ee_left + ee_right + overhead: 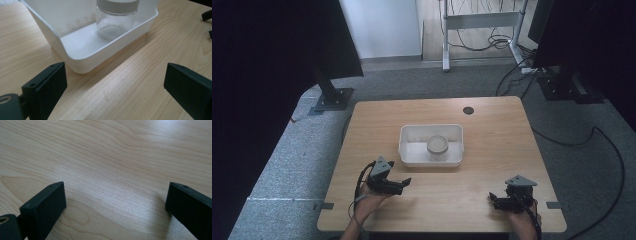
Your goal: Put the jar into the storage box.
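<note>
Glass jar, clear, capped with a pale lid, stands upright in the right half of a white tray at mid-bench. Its long axis is vertical.

Room, largest first: grey carpet, dark panels on both sides, a white frame and loose cables at the far end. Bench: light wood grain, bare apart from the tray; a small dark hole sits near its far edge.

Tray: shallow, rectangular, long side parallel to the person's bench edge. In the left tool's camera its near corner lies just ahead of the jaws, the jar beyond it and slightly right.

Left tool: near the tray's front-left corner, pointing right and a little forward; jaws wide apart, nothing between them. The jar lies forward and right of it, over the tray wall.

Right tool: near the bench's front-right edge, well apart from the tray, jaws wide apart and empty over bare wood.

Judgement: left tool is nearer; a reach would need to clear the tray wall first.
</note>
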Motion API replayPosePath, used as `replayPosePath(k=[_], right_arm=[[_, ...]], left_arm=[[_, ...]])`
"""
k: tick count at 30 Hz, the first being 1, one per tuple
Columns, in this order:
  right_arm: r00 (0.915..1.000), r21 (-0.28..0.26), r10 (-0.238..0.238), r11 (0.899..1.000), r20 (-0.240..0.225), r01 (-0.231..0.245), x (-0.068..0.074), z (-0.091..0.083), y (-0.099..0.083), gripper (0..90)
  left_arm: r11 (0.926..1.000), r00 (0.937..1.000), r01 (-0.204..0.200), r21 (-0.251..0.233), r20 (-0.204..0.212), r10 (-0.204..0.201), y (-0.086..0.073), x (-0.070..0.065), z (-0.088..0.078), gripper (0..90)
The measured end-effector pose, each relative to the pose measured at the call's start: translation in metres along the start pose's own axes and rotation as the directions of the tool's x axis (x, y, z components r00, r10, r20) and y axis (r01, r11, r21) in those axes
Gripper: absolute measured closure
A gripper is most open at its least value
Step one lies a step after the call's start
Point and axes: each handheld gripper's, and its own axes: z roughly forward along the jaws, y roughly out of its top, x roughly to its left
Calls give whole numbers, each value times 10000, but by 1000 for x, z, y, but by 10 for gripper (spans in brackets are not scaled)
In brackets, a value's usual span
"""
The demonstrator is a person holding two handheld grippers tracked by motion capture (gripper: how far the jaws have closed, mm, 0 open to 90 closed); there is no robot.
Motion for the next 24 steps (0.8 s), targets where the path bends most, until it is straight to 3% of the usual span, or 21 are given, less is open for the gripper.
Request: replayPosePath(k=[24], right_arm=[[10000,-1,-3,10000,2,3,0,0,0,27]], left_arm=[[9988,9989,271,412,-400,-254,-43,10,-3,46]])
